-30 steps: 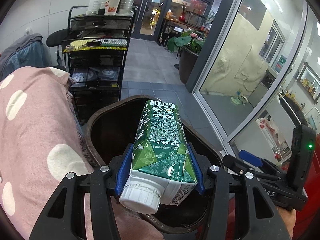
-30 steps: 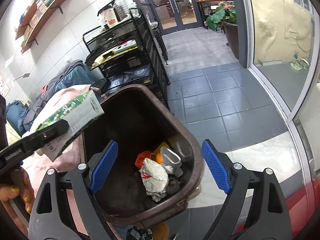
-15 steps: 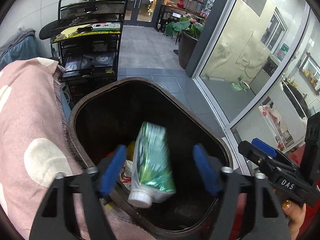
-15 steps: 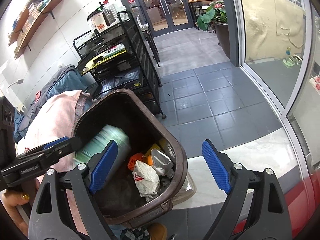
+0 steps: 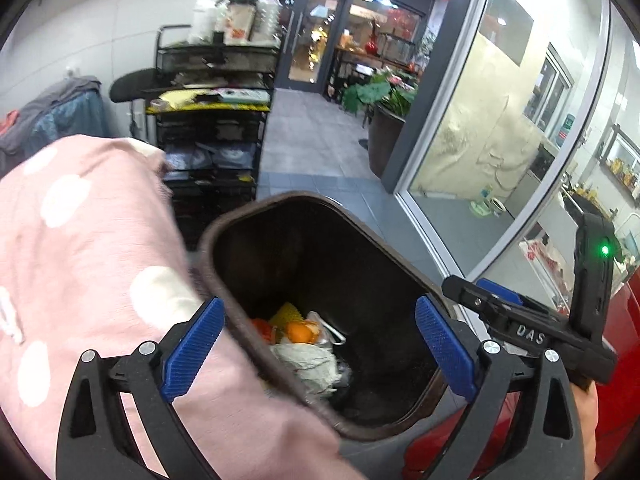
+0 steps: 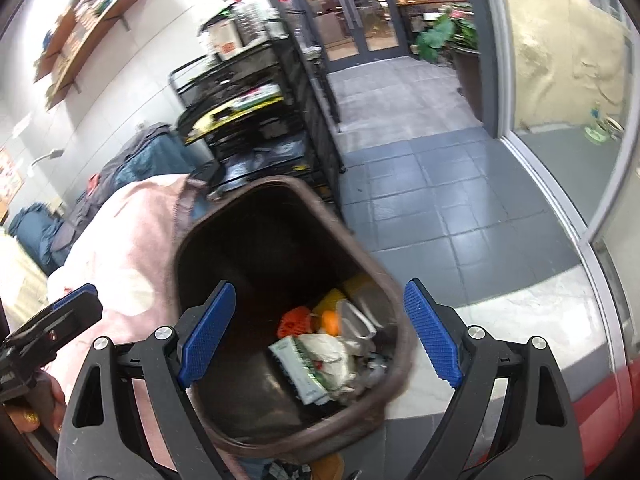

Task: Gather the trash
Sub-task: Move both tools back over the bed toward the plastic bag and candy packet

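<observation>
Left claw (image 5: 320, 344): jaws wide apart, having just been opening, with nothing between the blue pads (image 5: 192, 354). It hangs above the near rim of the brown bin (image 5: 218, 236), one pad over the pink spotted cloth (image 5: 80, 264) that lies against the bin's left side, the other over the bin's mouth.

Right claw (image 6: 320, 332): jaws wide apart and empty, poised over the same bin (image 6: 400, 344), pointing down into it.

Task item: the green and white carton (image 6: 302, 372) lies inside the bin on its side, resting on top of the other rubbish. In the left wrist view it cannot be made out clearly.

Bin contents: a crumpled white paper wad (image 5: 308, 364), an orange piece of fruit peel (image 5: 300, 332), a yellow item (image 5: 287, 314) and a red-orange netted item (image 6: 294, 320), all heaped at the bottom.

Surroundings: a black wire rack (image 5: 212, 120) loaded with bottles and papers stands behind the bin on a grey tiled floor (image 6: 432, 208). A potted plant (image 5: 384, 96) stands by the glass doors. A hand (image 6: 36, 404) holds the left tool's handle.
</observation>
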